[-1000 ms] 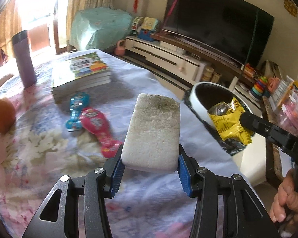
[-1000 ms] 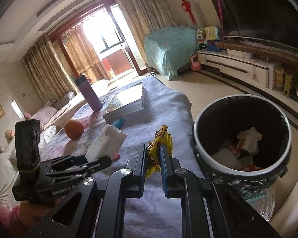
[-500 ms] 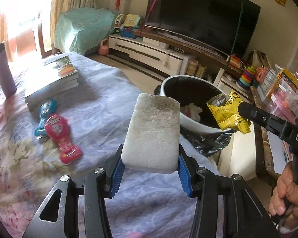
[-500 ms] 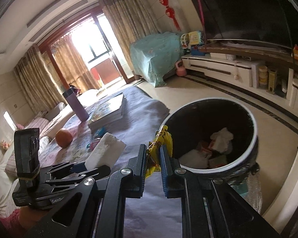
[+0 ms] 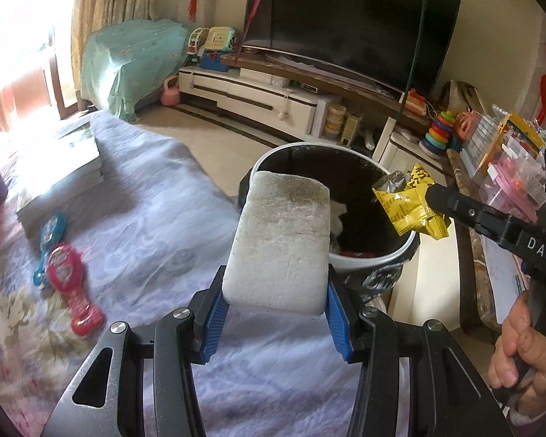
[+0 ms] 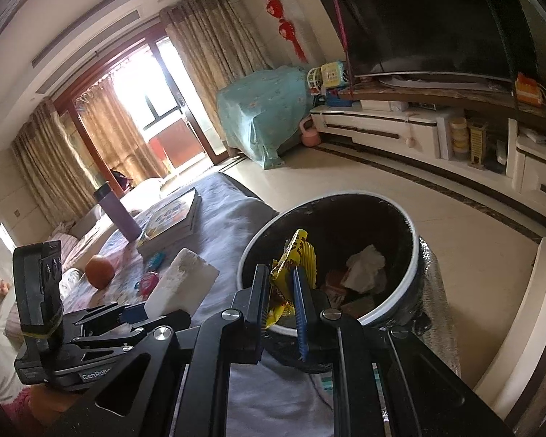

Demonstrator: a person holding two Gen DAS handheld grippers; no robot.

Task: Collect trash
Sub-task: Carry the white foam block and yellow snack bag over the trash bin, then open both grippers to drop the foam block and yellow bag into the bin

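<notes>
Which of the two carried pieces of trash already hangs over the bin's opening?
The yellow snack wrapper in the right tool; the white foam block in the left tool seems short of the bin.

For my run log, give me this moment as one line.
left gripper: holds white foam block | right gripper: holds yellow snack wrapper | round black white-rimmed bin: ahead

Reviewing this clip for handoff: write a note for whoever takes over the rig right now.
Left gripper: shut on the white foam block, beside the bin's near rim.
Right gripper: shut on the yellow snack wrapper, over the trash bin.
Done: both pieces picked up; the bin already holds crumpled paper.
Left: release both into the bin. The toys on the table look like keepers.
</notes>
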